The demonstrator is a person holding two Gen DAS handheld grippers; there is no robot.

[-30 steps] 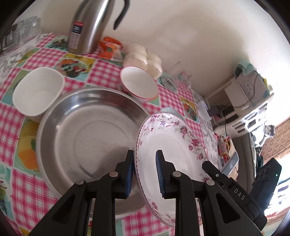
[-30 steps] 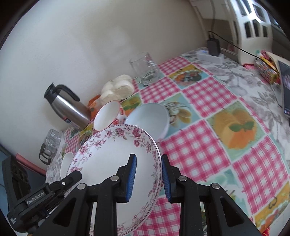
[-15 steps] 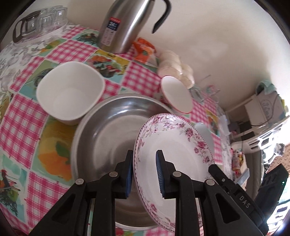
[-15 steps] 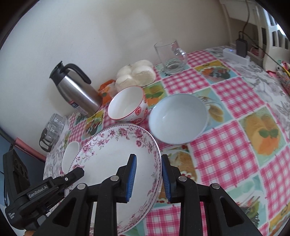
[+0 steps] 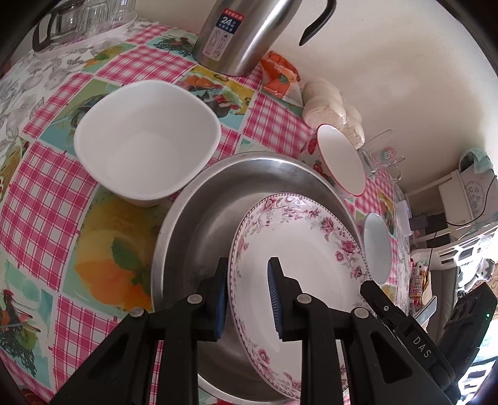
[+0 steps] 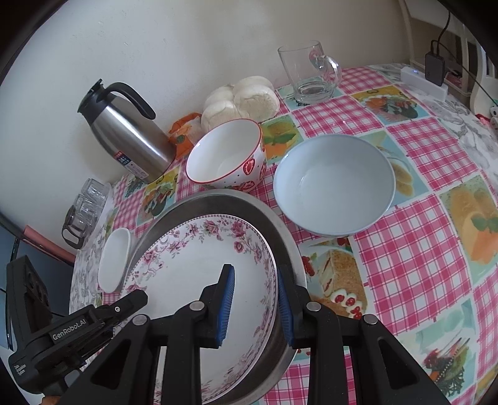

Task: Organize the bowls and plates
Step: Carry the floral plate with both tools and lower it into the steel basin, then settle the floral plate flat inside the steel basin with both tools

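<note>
A floral plate [image 5: 298, 249] [image 6: 199, 264] sits low inside the steel basin [image 5: 202, 224] [image 6: 280, 230]. My left gripper [image 5: 247, 296] is shut on the plate's left rim. My right gripper [image 6: 255, 299] is shut on its right rim, with one jaw between plate and basin wall. A white square bowl [image 5: 146, 140] [image 6: 113, 258] stands left of the basin. A red-rimmed strawberry bowl [image 5: 340, 162] [image 6: 227, 155] and a pale blue bowl [image 5: 376, 246] [image 6: 334, 183] stand behind and to the right of it.
A steel thermos [image 5: 242, 34] [image 6: 124, 127], an orange packet [image 5: 280, 74], bagged buns [image 6: 242, 96], a glass mug [image 6: 308, 71] and a tray of glasses [image 5: 81, 21] line the wall. A charger [image 6: 435, 62] and white power strip lie at the far right.
Both grippers have lowered the floral plate into the steel basin, and the views moved closer to the table. The other bowls have not moved.
</note>
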